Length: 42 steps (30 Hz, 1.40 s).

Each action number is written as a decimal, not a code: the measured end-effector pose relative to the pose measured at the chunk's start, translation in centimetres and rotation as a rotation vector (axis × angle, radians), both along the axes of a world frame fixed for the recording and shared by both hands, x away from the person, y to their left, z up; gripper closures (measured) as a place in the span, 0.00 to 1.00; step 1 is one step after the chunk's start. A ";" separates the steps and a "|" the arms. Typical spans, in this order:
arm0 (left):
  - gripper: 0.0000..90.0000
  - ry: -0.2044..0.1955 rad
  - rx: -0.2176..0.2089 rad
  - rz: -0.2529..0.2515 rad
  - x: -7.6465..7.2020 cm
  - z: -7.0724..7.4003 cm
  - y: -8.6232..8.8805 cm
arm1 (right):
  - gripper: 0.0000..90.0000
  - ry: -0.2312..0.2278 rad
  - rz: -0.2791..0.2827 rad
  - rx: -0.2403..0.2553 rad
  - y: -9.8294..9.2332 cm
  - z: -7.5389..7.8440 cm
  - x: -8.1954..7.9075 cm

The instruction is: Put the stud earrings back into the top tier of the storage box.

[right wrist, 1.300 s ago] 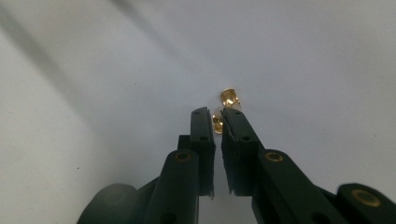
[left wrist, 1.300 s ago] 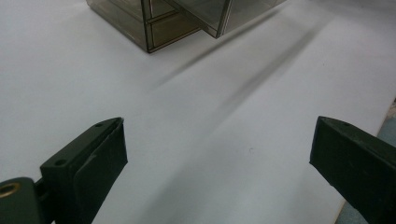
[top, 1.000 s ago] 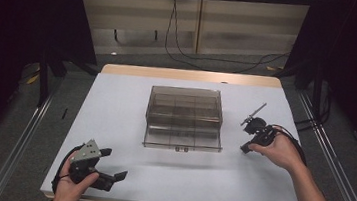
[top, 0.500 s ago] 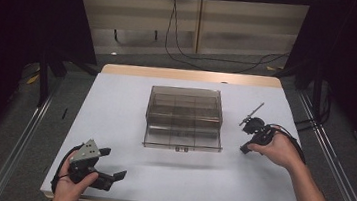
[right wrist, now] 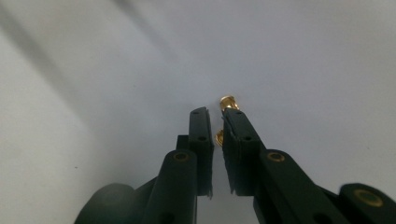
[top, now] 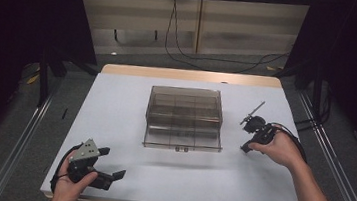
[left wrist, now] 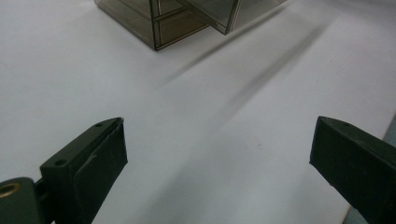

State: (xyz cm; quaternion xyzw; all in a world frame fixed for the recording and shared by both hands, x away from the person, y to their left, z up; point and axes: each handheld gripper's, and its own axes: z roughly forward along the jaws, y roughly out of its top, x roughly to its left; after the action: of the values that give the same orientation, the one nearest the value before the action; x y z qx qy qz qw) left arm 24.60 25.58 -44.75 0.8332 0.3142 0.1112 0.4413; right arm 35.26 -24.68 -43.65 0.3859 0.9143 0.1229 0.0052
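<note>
A smoky clear compartment box (top: 185, 116) stands in the middle of the white table (top: 116, 104), its lid raised at the back. My left gripper (top: 113, 163) rests near the front left corner, open, with bare table between its jaws (left wrist: 219, 140); the box's corner (left wrist: 187, 18) lies ahead of it. To the right of the box, my right gripper (top: 246, 147) points down at the table. Its jaws (right wrist: 215, 116) are nearly together on a small brass part (right wrist: 227, 101) that sticks out past the tips.
Metal rails run along both sides of the table. Cables lie on the floor beyond the far wooden edge (top: 189, 75). Open white surface stretches in front of the box and to its left.
</note>
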 end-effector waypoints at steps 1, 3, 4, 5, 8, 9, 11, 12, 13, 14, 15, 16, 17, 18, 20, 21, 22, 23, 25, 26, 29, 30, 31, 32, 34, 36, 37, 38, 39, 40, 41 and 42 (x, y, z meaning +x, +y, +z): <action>0.04 0.001 0.002 0.000 0.0 0.0 0.0 | 0.89 0.001 -0.002 -0.004 -0.1 -0.1 0.1; 0.04 -0.002 0.011 0.004 -0.1 0.0 0.0 | 0.89 0.003 -0.016 -0.013 -0.1 -0.3 0.2; 0.04 -0.002 0.007 0.002 0.0 0.0 0.0 | 0.89 0.001 -0.013 -0.021 -0.1 -0.4 0.3; 0.04 -0.002 0.006 0.005 0.0 0.0 0.0 | 0.88 0.003 -0.016 -0.018 -0.1 -0.5 0.4; 0.04 -0.002 0.007 0.001 0.0 0.0 0.1 | 0.88 0.009 -0.015 -0.025 -0.2 -0.6 0.6; 0.04 -0.001 0.006 0.002 0.0 0.0 0.1 | 0.88 0.007 -0.021 -0.030 -0.2 -0.7 0.6; 0.04 -0.003 0.003 0.004 0.0 0.0 0.1 | 0.87 0.004 -0.022 -0.039 -0.3 -0.8 0.6; 0.04 -0.003 0.010 0.007 0.0 0.0 0.1 | 0.87 0.003 -0.021 -0.037 -0.3 -0.8 0.7; 0.04 -0.004 0.010 0.007 0.0 0.0 0.1 | 0.87 -0.001 -0.025 -0.036 -0.3 -0.9 0.7; 0.04 -0.002 0.004 0.005 0.0 0.0 0.1 | 0.87 0.004 -0.031 -0.036 -0.3 -0.9 0.7; 0.04 -0.002 0.004 0.004 0.0 0.0 0.1 | 0.87 0.005 -0.031 -0.036 -0.3 -0.8 0.7; 0.04 -0.002 0.004 0.004 0.0 0.0 0.1 | 0.87 0.004 -0.031 -0.038 -0.4 -0.9 0.7; 0.04 -0.002 0.005 0.004 0.0 0.0 0.1 | 0.87 0.007 -0.031 -0.046 -0.4 -0.9 0.7; 0.04 -0.003 0.006 0.005 0.0 0.0 0.1 | 0.88 0.006 -0.029 -0.052 -0.5 -0.9 0.8; 0.04 -0.002 0.005 0.005 0.0 0.0 0.2 | 0.89 0.001 -0.034 -0.052 -0.7 -0.9 0.8; 0.04 -0.002 0.006 0.003 0.0 0.0 0.2 | 0.89 0.003 -0.036 -0.057 -0.8 -1.0 0.8; 0.04 -0.002 0.008 0.004 0.0 0.0 0.2 | 0.89 0.007 -0.038 -0.055 -0.8 -1.0 0.8; 0.04 -0.002 0.006 0.004 0.0 0.0 0.2 | 0.89 0.009 -0.038 -0.054 -0.9 -1.0 0.8; 0.04 -0.001 0.006 0.003 0.0 0.0 0.2 | 0.89 0.009 -0.040 -0.056 -0.9 -1.0 0.8; 0.04 -0.001 0.007 0.004 0.0 0.0 0.2 | 0.86 0.009 -0.040 -0.052 -0.9 -1.1 0.8; 0.04 0.001 0.007 0.002 0.0 0.0 0.2 | 0.86 0.011 -0.040 -0.048 -0.9 -1.0 0.6; 0.04 -0.001 0.007 0.003 0.0 0.0 0.2 | 0.86 0.008 -0.033 -0.050 -1.0 -1.0 0.5; 0.04 -0.003 0.008 0.004 0.0 0.0 0.2 | 0.86 0.011 -0.039 -0.049 -1.1 -0.9 0.5; 0.04 -0.003 0.008 0.004 0.0 0.0 0.2 | 0.88 0.009 -0.041 -0.048 -1.1 -0.9 0.3; 0.04 -0.001 0.007 0.004 0.0 0.0 0.2 | 0.90 0.006 -0.041 -0.054 -1.4 -0.8 0.2; 0.04 0.002 0.009 0.006 0.0 0.0 0.1 | 0.92 0.008 -0.047 -0.056 -1.6 -0.9 0.1; 0.04 0.002 0.008 0.005 0.0 0.0 0.1 | 0.93 0.006 -0.041 -0.060 -1.7 -1.0 0.1; 0.04 0.002 0.007 0.002 0.0 0.0 0.1 | 0.93 0.003 -0.044 -0.061 -1.7 -1.1 0.1; 0.04 0.001 0.010 0.006 0.0 0.0 0.1 | 0.93 0.004 -0.048 -0.059 -1.6 -1.2 0.1; 0.04 0.000 0.020 0.011 -0.1 0.0 0.1 | 0.93 0.004 -0.050 -0.057 -1.5 -1.2 0.1; 0.04 0.000 0.012 0.006 0.0 0.0 0.1 | 0.93 0.002 -0.053 -0.059 -1.5 -1.1 0.1; 0.04 0.001 0.012 0.005 0.0 -0.1 0.1 | 0.92 -0.003 -0.042 -0.061 -1.4 -1.1 0.2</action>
State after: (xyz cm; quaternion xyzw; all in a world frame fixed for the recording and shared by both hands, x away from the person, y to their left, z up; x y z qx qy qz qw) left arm 24.58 25.68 -44.80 0.8350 0.3158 0.1141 0.4358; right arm 35.48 -26.11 -44.79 0.4046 0.9093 0.0953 0.0211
